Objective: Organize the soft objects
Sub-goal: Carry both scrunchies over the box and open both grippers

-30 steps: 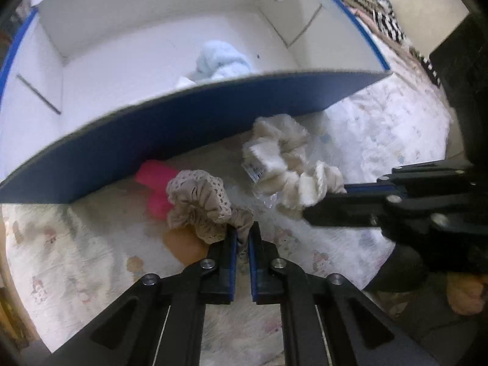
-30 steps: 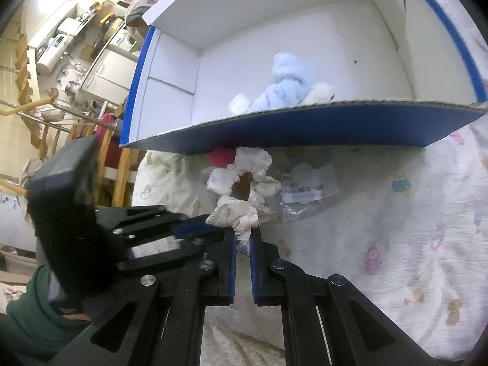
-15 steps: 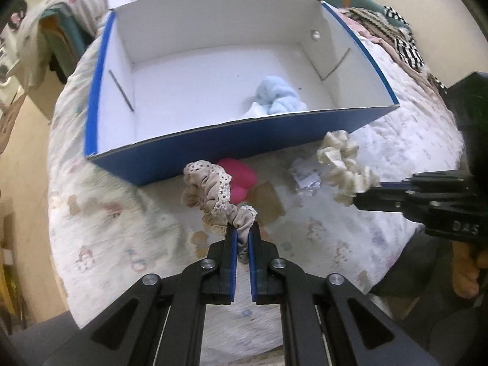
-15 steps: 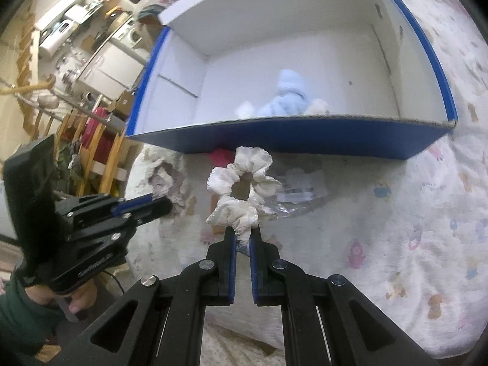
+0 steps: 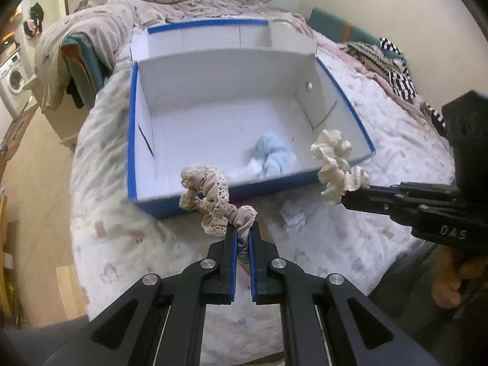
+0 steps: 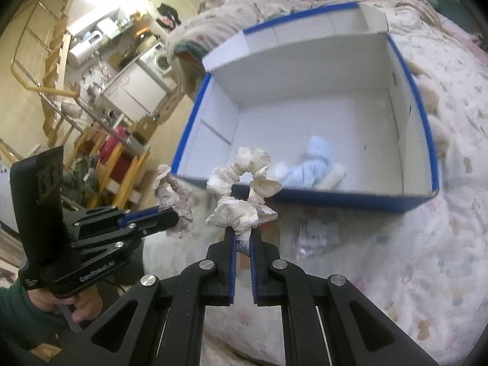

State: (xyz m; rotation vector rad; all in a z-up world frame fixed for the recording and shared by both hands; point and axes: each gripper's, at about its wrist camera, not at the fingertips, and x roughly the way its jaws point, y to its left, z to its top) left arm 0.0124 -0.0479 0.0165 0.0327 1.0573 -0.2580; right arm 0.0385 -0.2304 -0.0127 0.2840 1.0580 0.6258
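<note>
Scrunchies are held aloft in front of a blue box [image 5: 308,180] with white inner walls, set on a patterned bedspread [image 5: 381,128]. At the lower centre of the left wrist view, the left gripper [image 5: 242,238] is clamped narrowly on a beige lace-trimmed scrunchie [image 5: 213,195], which stands up over the box's near wall. At the right of the same frame, the right gripper [image 5: 350,193] is seen pinching a cream scrunchie [image 5: 335,164] near the box's right corner. In the right wrist view, that cream scrunchie [image 6: 244,189] is gripped between nearly closed jaws at centre frame, while the left gripper [image 6: 174,218] is shown at lower left, carried by a hand [image 6: 61,305] in a green sleeve. A light blue soft item [image 6: 314,167] lies inside the box against its near wall. A small clear plastic packet [image 6: 317,235] rests on the bedspread just outside the box.
</note>
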